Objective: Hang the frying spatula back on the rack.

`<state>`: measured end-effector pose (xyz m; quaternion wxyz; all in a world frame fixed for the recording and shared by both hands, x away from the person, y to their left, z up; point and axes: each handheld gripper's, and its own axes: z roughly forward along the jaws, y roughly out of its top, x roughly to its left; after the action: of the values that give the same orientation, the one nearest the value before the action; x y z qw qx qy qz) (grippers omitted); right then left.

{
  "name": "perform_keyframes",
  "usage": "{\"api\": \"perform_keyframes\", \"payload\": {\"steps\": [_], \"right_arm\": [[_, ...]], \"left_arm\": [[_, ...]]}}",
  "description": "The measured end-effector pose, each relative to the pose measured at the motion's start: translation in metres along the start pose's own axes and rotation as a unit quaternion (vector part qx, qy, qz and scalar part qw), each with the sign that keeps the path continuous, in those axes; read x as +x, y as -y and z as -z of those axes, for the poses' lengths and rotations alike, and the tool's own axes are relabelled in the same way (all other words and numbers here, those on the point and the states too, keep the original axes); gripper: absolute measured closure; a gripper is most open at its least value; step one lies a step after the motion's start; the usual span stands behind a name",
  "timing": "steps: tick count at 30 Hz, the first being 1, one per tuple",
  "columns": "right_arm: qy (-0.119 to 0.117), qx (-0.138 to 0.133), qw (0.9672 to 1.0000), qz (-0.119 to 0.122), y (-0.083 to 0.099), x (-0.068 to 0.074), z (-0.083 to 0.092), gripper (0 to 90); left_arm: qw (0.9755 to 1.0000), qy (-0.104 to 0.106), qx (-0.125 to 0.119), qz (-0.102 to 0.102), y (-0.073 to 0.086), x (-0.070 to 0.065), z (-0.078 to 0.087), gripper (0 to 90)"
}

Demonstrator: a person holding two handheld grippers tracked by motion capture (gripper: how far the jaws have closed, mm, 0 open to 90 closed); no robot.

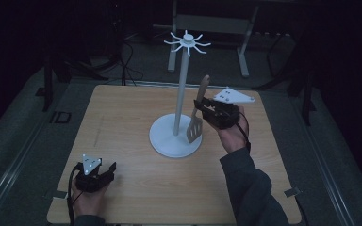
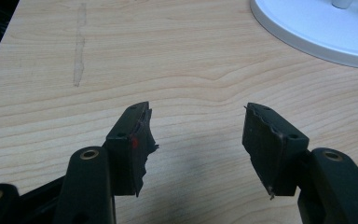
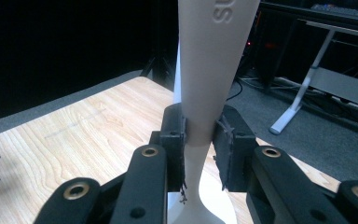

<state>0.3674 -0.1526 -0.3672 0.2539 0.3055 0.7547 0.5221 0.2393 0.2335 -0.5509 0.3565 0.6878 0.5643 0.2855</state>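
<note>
A beige slotted spatula (image 1: 195, 127) hangs upright just right of the white hook stand's pole (image 1: 180, 94), its blade low over the round base (image 1: 167, 141). My right gripper (image 1: 200, 104) is shut on the handle's narrow neck, with the jaws pressed on both sides in the right gripper view, where the spatula (image 3: 209, 56) rises out of frame above my right gripper (image 3: 199, 135). The stand's hooks (image 1: 187, 43) fan out high above. My left gripper (image 1: 109, 168) rests low at the table's front left, open with nothing between its jaws; the left gripper view has it (image 2: 198, 133) over bare wood.
The wooden table (image 1: 122, 122) sits on grey floor mats. A white desk frame (image 1: 207, 23) and cables stand behind it in the dark. The stand's base edge (image 2: 307, 37) lies ahead and to the right of my left gripper.
</note>
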Motion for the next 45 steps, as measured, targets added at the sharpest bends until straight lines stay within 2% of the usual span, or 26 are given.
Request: {"api": "perform_keyframes", "payload": {"steps": [24,45], "right_arm": [[0.001,-0.015,0.9998,-0.016,-0.019,-0.007,-0.001,74.5],[0.007,-0.023,0.9996,-0.011,-0.035,-0.011,0.001,74.5]], "left_arm": [[1.0000,-0.002,-0.002,0.002,0.000,0.001,0.001,42.3],[1.0000,-0.002,-0.003,0.004,0.000,0.001,0.001,42.3]]}}
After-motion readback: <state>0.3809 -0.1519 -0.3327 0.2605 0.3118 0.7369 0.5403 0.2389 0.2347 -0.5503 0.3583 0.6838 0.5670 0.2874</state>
